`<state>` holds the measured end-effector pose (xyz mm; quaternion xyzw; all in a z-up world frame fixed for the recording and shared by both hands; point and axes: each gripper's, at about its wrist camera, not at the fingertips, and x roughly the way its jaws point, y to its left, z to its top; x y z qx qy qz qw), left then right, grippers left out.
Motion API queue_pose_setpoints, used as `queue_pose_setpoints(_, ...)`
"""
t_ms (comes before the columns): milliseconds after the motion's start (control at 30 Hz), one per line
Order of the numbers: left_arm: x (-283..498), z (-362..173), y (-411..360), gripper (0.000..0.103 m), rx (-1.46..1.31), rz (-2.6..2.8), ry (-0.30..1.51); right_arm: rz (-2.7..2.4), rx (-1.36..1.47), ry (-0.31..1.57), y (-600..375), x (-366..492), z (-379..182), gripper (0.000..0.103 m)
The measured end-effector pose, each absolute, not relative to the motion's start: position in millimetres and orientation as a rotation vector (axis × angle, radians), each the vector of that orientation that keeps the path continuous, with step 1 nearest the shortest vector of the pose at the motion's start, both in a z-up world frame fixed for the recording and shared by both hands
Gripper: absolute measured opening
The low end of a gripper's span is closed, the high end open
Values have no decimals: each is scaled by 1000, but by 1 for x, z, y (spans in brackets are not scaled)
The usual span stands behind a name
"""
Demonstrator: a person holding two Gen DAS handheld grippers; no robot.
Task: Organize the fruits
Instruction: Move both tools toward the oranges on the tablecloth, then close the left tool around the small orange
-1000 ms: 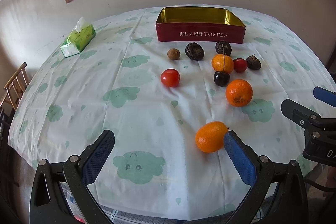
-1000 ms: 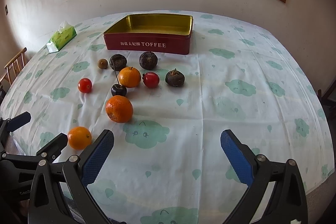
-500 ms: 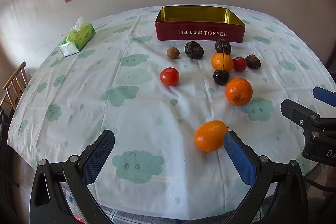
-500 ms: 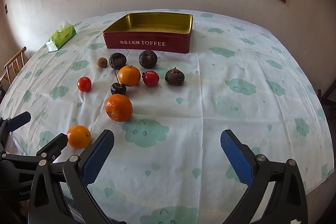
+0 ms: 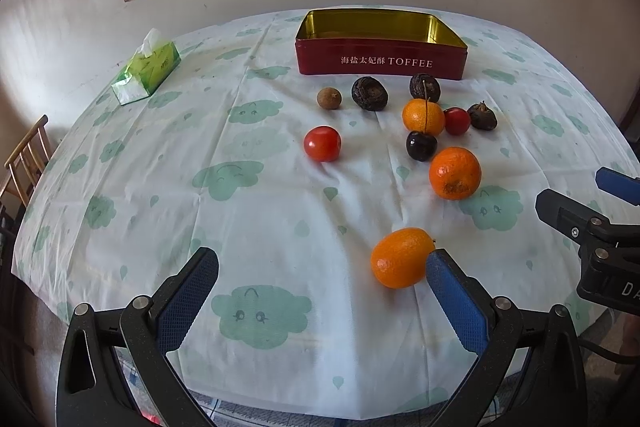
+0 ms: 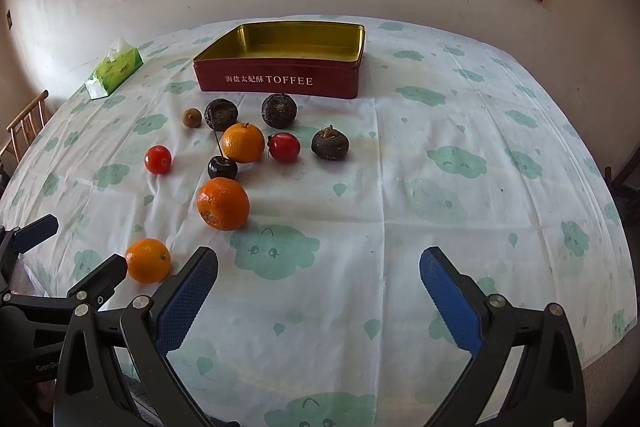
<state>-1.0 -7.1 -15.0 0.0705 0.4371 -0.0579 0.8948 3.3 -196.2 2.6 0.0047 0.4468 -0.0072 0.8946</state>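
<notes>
Both tongs, left (image 5: 322,277) and right (image 6: 319,275), gape wide and level over the desk's near edge, fruits (image 6: 223,203) loose mid-desk before the bare toffee tin (image 6: 280,83) near the far edge

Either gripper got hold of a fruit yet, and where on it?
No, nothing is held. The left gripper and the right gripper are both open over the tablecloth. The nearest orange sits on the cloth by the left gripper's right finger, not between the fingers.
</notes>
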Motion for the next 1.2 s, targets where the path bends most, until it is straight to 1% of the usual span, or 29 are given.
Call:
queue_pose_setpoints(1067, 0, -18, -10, 102, 135, -156, 922, -30, 16, 944, -201, 4, -1, 100)
queue_pose_setpoints(1133, 0, -18, -12, 101, 134, -164, 919, -32, 16, 946, -201, 4, -1, 100)
queue_pose_setpoints(1167, 0, -18, -13, 98, 135, -168, 917, -33, 18, 948, -201, 4, -2, 100)
queue_pose_setpoints(1200, 0, -19, -14, 93, 133, -176, 918, -34, 20, 950, -201, 5, -1, 100)
